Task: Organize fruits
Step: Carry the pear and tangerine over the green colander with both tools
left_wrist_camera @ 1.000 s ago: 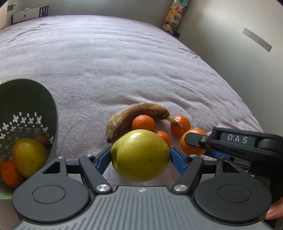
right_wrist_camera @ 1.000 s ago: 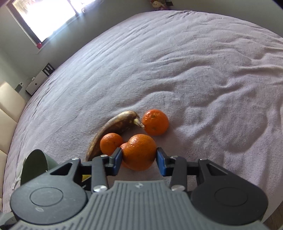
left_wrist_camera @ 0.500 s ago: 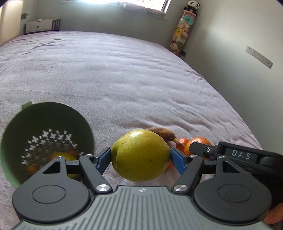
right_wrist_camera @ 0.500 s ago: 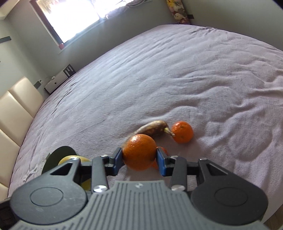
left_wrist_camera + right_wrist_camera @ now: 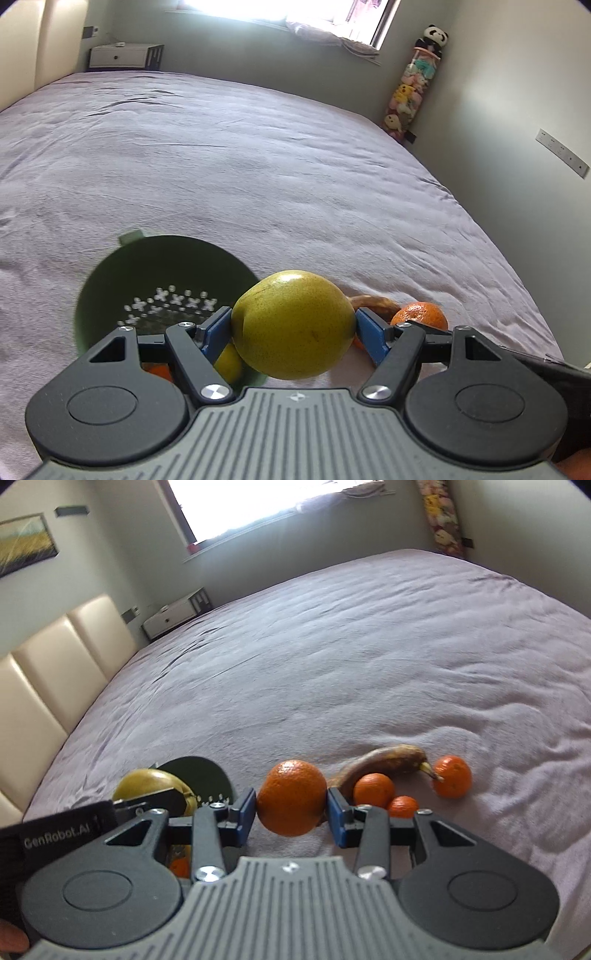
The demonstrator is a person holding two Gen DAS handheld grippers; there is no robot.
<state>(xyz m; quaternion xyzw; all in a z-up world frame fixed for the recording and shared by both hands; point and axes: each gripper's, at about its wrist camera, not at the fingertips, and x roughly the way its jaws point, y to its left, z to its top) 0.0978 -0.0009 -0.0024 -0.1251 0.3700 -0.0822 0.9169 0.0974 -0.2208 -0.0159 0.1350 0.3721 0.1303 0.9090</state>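
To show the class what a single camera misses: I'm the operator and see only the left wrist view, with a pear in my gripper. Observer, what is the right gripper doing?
Observer: The right gripper is shut on a large orange, held above the bed.
Operator: How much fruit is left lying loose on the bed?
Observer: One brown banana and three smaller oranges.
Operator: How are they arranged?
Observer: Two of the smaller oranges sit in front of the banana; the third lies at its stem end, touching the tip.
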